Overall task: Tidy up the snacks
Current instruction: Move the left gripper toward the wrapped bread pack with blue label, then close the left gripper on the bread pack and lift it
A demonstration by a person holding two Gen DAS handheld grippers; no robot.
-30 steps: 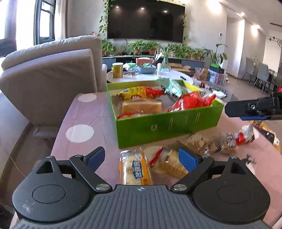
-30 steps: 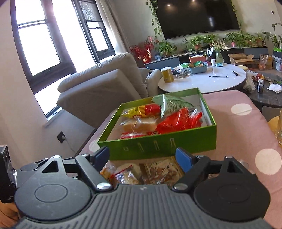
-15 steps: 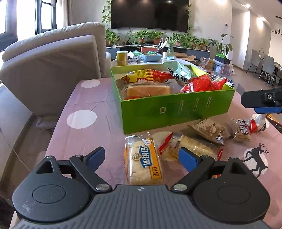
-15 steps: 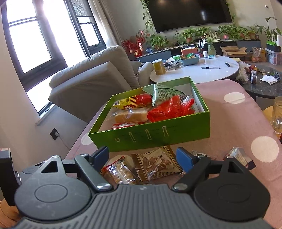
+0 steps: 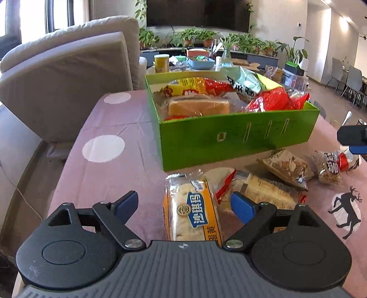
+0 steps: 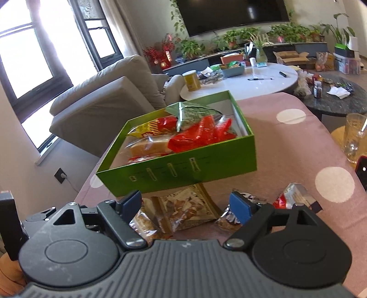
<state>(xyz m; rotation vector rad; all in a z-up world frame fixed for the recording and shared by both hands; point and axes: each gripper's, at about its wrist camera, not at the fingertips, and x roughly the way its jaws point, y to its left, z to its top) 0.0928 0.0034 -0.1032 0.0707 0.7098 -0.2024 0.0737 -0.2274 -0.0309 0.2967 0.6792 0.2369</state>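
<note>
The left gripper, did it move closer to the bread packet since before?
Yes. The left gripper came down toward the bread packet, which now lies between its jaws; they have just been closing, not yet pressing it.

My left wrist camera looks forward and down past my left gripper [image 5: 184, 206], low and close over the pink tablecloth [image 5: 110, 183], facing the green box [image 5: 229, 139] nearly square-on. My right wrist camera sits past my right gripper [image 6: 184, 205], a little farther back and tilted, seeing the same box from its right corner. Both views share the box, the loose packets before it, the sofa [image 6: 103, 103] at left and the far television [image 5: 197, 11].
</note>
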